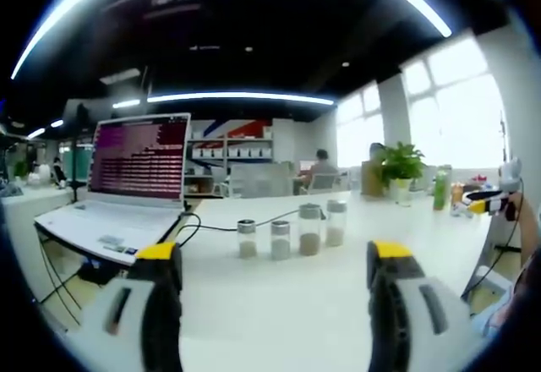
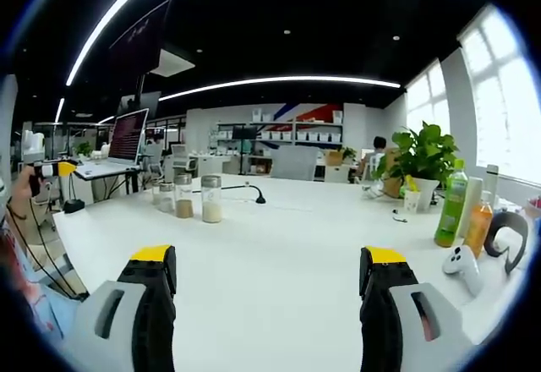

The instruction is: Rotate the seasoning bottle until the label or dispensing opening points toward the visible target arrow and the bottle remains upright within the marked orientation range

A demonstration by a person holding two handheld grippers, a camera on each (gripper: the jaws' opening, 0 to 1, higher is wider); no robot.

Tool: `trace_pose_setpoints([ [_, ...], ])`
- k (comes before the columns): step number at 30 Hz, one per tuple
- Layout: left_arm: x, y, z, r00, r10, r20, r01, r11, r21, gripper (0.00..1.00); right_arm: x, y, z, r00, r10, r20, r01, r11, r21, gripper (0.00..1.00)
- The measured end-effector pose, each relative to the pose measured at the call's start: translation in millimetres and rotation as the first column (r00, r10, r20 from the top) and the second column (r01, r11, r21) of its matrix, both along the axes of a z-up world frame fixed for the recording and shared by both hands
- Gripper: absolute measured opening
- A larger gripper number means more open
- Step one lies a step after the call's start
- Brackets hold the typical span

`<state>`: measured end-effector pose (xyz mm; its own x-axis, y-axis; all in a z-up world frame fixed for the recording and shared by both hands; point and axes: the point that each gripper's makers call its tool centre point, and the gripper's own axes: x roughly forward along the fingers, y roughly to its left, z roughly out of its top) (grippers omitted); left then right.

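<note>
Several clear seasoning bottles with grey lids stand upright in a row on the white table (image 1: pixel 279 304): a small one (image 1: pixel 247 238), another (image 1: pixel 280 239), a taller one (image 1: pixel 310 229) and the far one (image 1: pixel 336 222). In the right gripper view the same row is seen end on, nearest bottle (image 2: pixel 211 199) in front of another bottle (image 2: pixel 183 196). My left gripper (image 1: pixel 275 262) is open, well short of the bottles. My right gripper (image 2: pixel 269 266) is open over bare table (image 2: pixel 279 245), with the row far off to its left.
An open laptop (image 1: pixel 127 177) sits at the table's left, with a black cable (image 1: pixel 215 227) running toward the bottles. A potted plant (image 2: pixel 418 165), a green drink bottle (image 2: pixel 451 203), an orange one (image 2: pixel 478 224) and a white controller (image 2: pixel 462 262) stand at the right end.
</note>
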<state>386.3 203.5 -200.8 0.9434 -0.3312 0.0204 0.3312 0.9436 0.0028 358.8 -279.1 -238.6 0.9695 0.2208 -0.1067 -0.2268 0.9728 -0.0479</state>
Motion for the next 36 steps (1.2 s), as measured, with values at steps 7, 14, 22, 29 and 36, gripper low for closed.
trace_pose_setpoints([
  [7,-0.6,2.7,1.0,1.0,0.001,0.006,-0.001,1.0,-0.002,0.96,-0.2,3.7,3.1,1.0,0.007,0.01,-0.007,1.0,0.008,0.93],
  [14,0.2,3.9,-0.1,1.0,0.0,0.004,0.0,1.0,0.007,0.96,1.5,8.5,9.6,0.999,0.014,0.039,-0.015,1.0,0.027,0.95],
  [22,-1.1,2.8,2.1,1.0,0.016,0.021,-0.017,0.999,0.046,0.99,3.5,13.5,6.3,0.999,0.025,0.029,-0.026,0.999,0.039,0.95],
  [29,-0.4,7.0,2.4,1.0,0.019,0.018,-0.02,0.999,0.037,1.0,10.5,38.7,5.2,0.996,0.08,0.029,-0.081,0.996,0.034,0.98],
  [36,-0.5,7.4,1.3,1.0,0.014,0.021,-0.015,0.999,0.036,1.0,12.3,49.9,6.9,0.995,0.097,0.025,-0.098,0.994,0.041,0.98],
])
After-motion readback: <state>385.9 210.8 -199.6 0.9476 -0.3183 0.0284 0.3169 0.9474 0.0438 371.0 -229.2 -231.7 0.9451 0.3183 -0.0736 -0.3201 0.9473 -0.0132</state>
